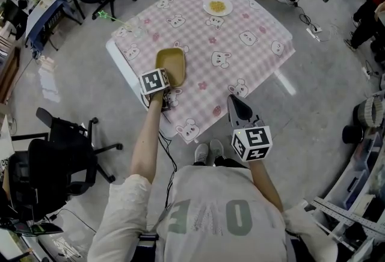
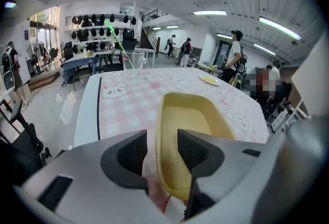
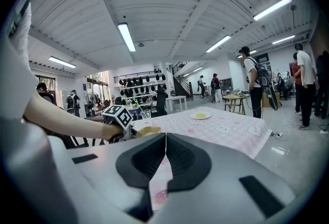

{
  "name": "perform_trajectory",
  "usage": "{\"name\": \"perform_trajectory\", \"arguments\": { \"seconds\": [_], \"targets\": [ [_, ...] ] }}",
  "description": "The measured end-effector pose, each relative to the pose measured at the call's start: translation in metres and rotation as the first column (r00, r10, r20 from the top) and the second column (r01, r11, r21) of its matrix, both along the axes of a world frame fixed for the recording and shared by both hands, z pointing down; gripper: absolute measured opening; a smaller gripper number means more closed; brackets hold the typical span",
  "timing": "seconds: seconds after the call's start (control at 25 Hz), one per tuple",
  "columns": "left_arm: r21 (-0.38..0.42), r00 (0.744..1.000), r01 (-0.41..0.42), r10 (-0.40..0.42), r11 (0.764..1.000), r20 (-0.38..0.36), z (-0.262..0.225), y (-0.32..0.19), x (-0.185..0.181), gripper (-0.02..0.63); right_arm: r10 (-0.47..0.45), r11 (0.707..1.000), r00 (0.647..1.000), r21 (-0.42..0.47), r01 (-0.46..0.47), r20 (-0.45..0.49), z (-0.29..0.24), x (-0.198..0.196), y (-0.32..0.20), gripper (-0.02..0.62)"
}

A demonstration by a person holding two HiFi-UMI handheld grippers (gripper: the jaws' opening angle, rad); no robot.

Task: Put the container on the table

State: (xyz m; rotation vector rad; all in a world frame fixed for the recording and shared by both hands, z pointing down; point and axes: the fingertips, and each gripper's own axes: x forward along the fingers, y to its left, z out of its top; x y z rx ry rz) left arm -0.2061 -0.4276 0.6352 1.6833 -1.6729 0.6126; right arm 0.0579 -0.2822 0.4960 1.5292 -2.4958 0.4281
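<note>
— Start with the head view. What's the count?
— One yellow container (image 1: 170, 64), one white plate (image 1: 218, 7) with something yellow on it, and one clear glass (image 1: 137, 31) with a green straw. All three stand on the single table (image 1: 258, 56), under a pink check cloth (image 1: 198, 44) printed with bunnies. The container sits near the person's edge. The plate is at the far side, well apart from it.
— And the tools?
— Two. The left gripper (image 1: 163, 85) is at the container's near end. The right gripper (image 1: 237, 104) hangs just off the table's near edge, over grey concrete floor (image 1: 313, 116). Two black office chairs (image 1: 63, 152) stand to the left (one up by a desk, one close to the person).
— The left gripper view?
— Its jaws stand well apart, astride the container's near wall. One pad is outside, one inside, and neither presses on it. The container rests flat on the cloth. Beyond it stands the glass, with the plate off to the right.
— The right gripper view?
— Jaws closed together with nothing between them. Past them lies the cloth, with the left gripper's marker cube at the container and the plate farther back. The room is a large open workshop with a white ribbed ceiling (image 3: 169, 7), strip lights (image 3: 127, 37) and a staircase (image 3: 180, 81) at the back. Several people (image 3: 253, 81) stand about.
</note>
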Motion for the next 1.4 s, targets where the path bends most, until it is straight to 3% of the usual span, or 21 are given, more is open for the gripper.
{"name": "perform_trajectory", "arguments": {
  "seconds": [0.44, 0.56, 0.68, 0.88, 1.04, 1.16, 1.24, 1.4],
  "targets": [
    [0.095, 0.997, -0.024, 0.017, 0.995, 0.072, -0.035, -0.001, -0.003, 0.195, -0.042, 0.999, 0.999, 0.018, 0.042, -0.007, -0.005, -0.014, 0.000, 0.029],
    [0.166, 0.995, -0.047, 0.032, 0.985, 0.096, -0.064, -0.011, -0.001, 0.195, -0.061, 0.997, 0.998, 0.044, 0.061, -0.006, -0.014, -0.020, -0.005, 0.029],
    [0.288, 0.989, -0.071, 0.031, 0.955, 0.141, -0.114, -0.027, -0.002, 0.195, -0.092, 0.992, 0.996, 0.083, 0.093, -0.016, -0.027, -0.029, -0.015, 0.029],
    [0.494, 0.982, -0.109, 0.016, 0.863, 0.188, -0.203, -0.024, 0.003, 0.198, -0.135, 0.978, 0.991, 0.156, 0.136, -0.019, -0.056, -0.046, -0.030, 0.029],
    [0.637, 0.956, -0.218, 0.028, 0.739, 0.293, -0.265, -0.003, 0.021, 0.196, -0.160, 0.962, 0.987, 0.220, 0.160, -0.018, -0.082, -0.058, -0.046, 0.029],
    [0.697, 0.936, -0.285, 0.035, 0.658, 0.350, -0.292, 0.026, 0.034, 0.196, -0.171, 0.953, 0.985, 0.250, 0.170, -0.015, -0.094, -0.066, -0.050, 0.029],
    [0.734, 0.939, -0.291, 0.034, 0.614, 0.344, -0.303, 0.047, 0.040, 0.180, -0.178, 0.948, 0.984, 0.264, 0.176, -0.017, -0.098, -0.070, -0.050, 0.029],
    [0.804, 0.958, -0.242, 0.005, 0.542, 0.285, -0.311, 0.087, 0.044, 0.084, -0.181, 0.944, 0.983, 0.276, 0.179, -0.019, -0.101, -0.075, -0.049, 0.029]
  ]
}}
